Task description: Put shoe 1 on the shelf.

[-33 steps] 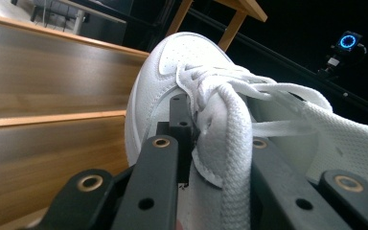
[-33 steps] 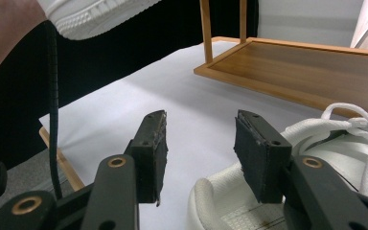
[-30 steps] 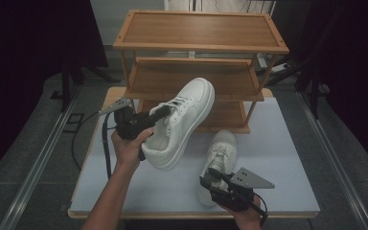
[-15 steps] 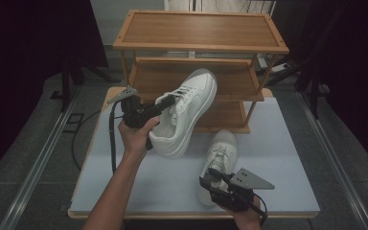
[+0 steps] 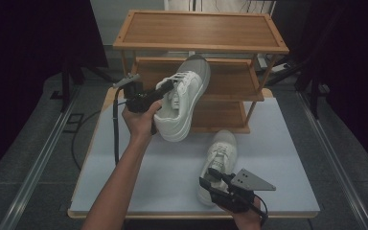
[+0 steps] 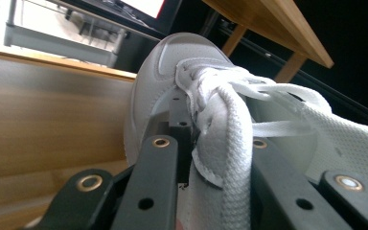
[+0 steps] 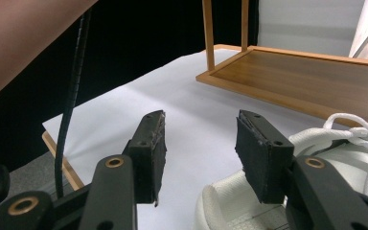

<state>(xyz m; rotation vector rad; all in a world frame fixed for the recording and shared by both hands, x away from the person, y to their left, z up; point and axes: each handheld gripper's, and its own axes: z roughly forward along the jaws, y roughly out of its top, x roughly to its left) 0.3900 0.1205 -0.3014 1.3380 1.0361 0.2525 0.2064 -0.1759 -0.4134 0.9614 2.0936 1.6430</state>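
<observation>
A white lace-up shoe (image 5: 184,98) hangs in the air, tilted, its toe up against the middle shelf (image 5: 230,79) of a wooden rack. My left gripper (image 5: 165,92) is shut on it at the laced opening. In the left gripper view the black jaws (image 6: 211,139) clamp the laced upper, with the rounded toe (image 6: 167,67) beyond. A second white shoe (image 5: 221,155) lies on the table (image 5: 139,191). My right gripper (image 5: 214,179) rests at its heel, open; in the right gripper view (image 7: 199,139) nothing sits between the pads, and the shoe (image 7: 345,148) lies under the right jaw.
The three-tier wooden rack (image 5: 201,28) stands at the table's far edge; its lowest shelf (image 7: 306,76) is bare. A forearm (image 7: 24,38) and the left gripper's cable (image 7: 74,72) cross the upper left of the right gripper view. Dark floor surrounds the table.
The left hand has carried the shoe up and away from me, bringing its toe from in front of the rack to the middle shelf. The right gripper and second shoe have stayed put.
</observation>
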